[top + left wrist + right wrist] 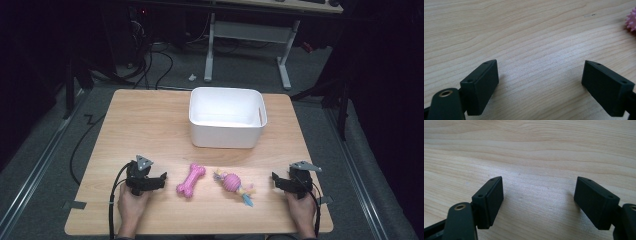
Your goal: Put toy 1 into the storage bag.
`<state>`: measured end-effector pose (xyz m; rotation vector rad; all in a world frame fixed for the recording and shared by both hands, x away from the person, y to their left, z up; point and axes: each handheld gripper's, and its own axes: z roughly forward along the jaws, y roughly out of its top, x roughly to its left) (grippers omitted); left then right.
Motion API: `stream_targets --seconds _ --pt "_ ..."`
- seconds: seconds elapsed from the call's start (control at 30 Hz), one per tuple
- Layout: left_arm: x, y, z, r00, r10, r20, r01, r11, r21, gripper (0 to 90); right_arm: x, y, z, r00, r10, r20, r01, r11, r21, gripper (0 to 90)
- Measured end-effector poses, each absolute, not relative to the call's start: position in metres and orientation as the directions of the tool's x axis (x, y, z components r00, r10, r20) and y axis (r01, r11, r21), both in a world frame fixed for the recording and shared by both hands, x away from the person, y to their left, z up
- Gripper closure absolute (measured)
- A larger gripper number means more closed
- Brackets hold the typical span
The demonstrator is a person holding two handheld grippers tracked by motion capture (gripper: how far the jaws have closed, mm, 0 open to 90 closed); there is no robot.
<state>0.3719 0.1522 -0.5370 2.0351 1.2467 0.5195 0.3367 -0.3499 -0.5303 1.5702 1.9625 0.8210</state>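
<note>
Dim room; grey floor; white-legged desk behind.

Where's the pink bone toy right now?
High view: pink bone toy lies near the table's front edge, between the left hand-held gripper and rope ball toy.

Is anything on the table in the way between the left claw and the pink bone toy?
No. Only bare table lies between the left gripper and the pink bone toy beside it. Its jaws are open and empty.

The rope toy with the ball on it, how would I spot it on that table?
Start at the white bin on the wooden table, then come toward the person. Two toys lie between the grippers; yours is the right one, a pink ball on multicoloured rope, unlike the plain pink bone.
</note>
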Motion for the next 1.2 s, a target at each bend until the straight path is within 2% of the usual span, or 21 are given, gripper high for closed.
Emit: stream_targets --seconds 0.53,0.7,0.8,1.2 --pt "0.3735 0.1492 -0.5368 0.469 0.883 -0.013 0.611 -0.313 0.727 14.0 0.3368 -0.3498 -0.5303 -0.218 0.976 -0.010 0.679 0.159 0.716 23.8" --pt "0.3747 0.1487 -0.5370 0.465 0.885 -0.010 0.616 -0.315 0.722 10.4 0.3363 -0.3490 -0.5302 -0.222 0.975 -0.009 0.680 0.162 0.715 23.9" --pt "0.3751 0.1480 -0.5366 0.473 0.881 -0.004 0.606 -0.322 0.727 13.9 0.3362 -0.3491 -0.5302 -0.225 0.974 -0.011 0.679 0.164 0.715 23.9" --pt "0.3773 0.1536 -0.5358 0.481 0.877 -0.017 0.606 -0.318 0.729 19.0 0.3355 -0.3489 -0.5303 -0.233 0.972 -0.015 0.676 0.172 0.717 24.0"
